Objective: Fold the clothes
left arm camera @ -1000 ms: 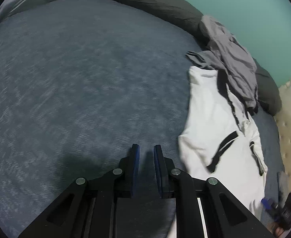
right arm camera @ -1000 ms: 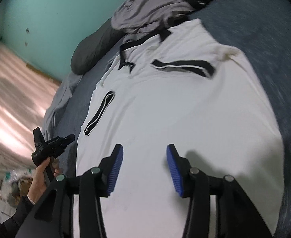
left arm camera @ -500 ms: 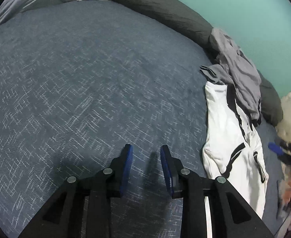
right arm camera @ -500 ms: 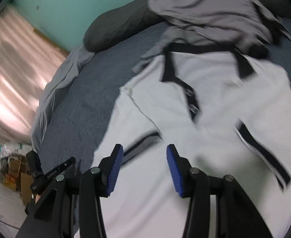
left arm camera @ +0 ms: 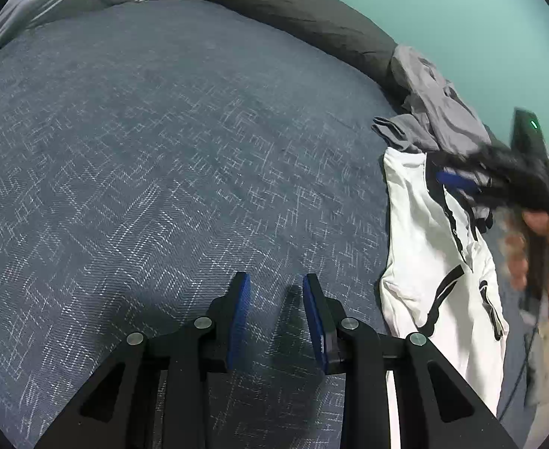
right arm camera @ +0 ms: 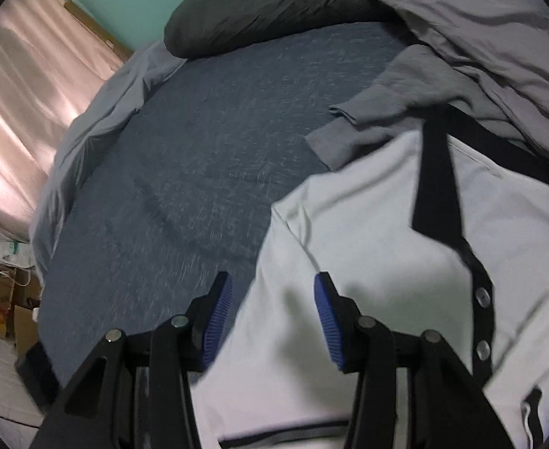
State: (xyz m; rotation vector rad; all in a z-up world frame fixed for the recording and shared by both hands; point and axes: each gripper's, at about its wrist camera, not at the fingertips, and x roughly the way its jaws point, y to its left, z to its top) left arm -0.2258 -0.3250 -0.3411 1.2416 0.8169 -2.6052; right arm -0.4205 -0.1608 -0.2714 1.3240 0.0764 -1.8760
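A white polo shirt (left arm camera: 420, 239) with black collar and trim lies flat at the right side of the bed. My left gripper (left arm camera: 276, 299) hovers over the bare blue-grey sheet (left arm camera: 162, 168) to the shirt's left, open, nothing between its blue pads. In the right wrist view my right gripper (right arm camera: 272, 299) stands open above the white shirt (right arm camera: 379, 247), at its left shoulder edge, pads apart from the cloth. Seen from the left wrist, the right gripper (left arm camera: 461, 183) is a blur over the collar, with a hand (left arm camera: 540, 224) on its grip.
A crumpled grey garment (right arm camera: 480, 56) overlaps the shirt's collar end. A dark pillow (right arm camera: 259, 11) lies along the teal wall. A pink curtain (right arm camera: 20, 75) and cardboard boxes (right arm camera: 9, 299) stand beyond the bed's left edge.
My left jaws have widened a little over the sheet. My right gripper has swept fast from the shirt's lower part up to its collar and shoulder, rolling as it went.
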